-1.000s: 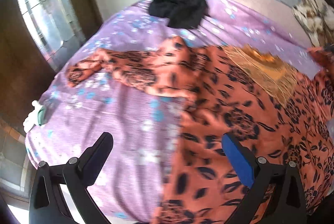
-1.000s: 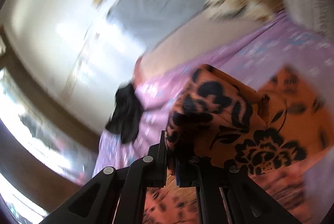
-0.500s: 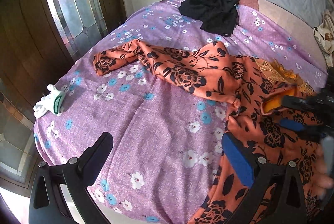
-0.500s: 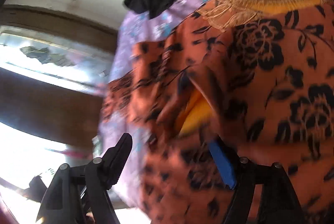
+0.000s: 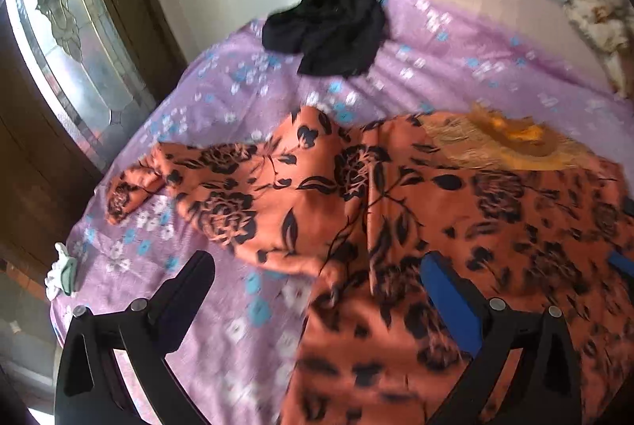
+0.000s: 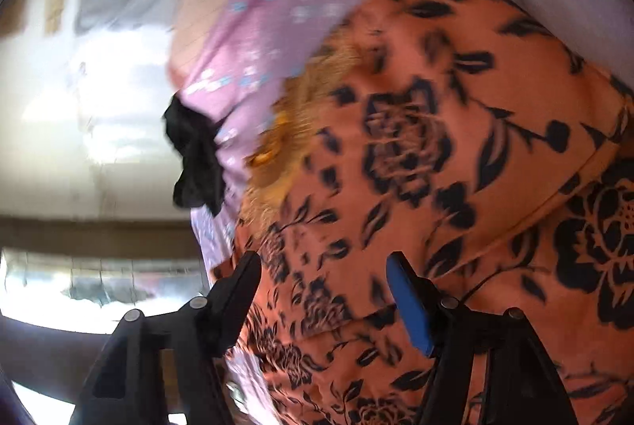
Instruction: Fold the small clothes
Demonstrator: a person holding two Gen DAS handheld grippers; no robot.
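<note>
An orange top with black flowers (image 5: 455, 211) lies spread on a purple flowered bedsheet (image 5: 237, 100). Its sleeve (image 5: 206, 175) reaches out to the left and its golden neckline (image 5: 507, 143) points to the far side. My left gripper (image 5: 317, 266) is open and empty above the garment's near left edge. My right gripper (image 6: 323, 266) is open and empty, close over the same orange top (image 6: 455, 147); a blue pad of it shows at the right edge of the left wrist view.
A crumpled black garment (image 5: 333, 25) lies at the far edge of the bed; it also shows in the right wrist view (image 6: 196, 159). A small white and green object (image 5: 63, 274) sits at the bed's left corner. A glass door (image 5: 71, 40) stands left.
My right gripper was shut on a fold of the orange top one second ago; it has let go and is open. The left gripper has moved closer over the garment.
</note>
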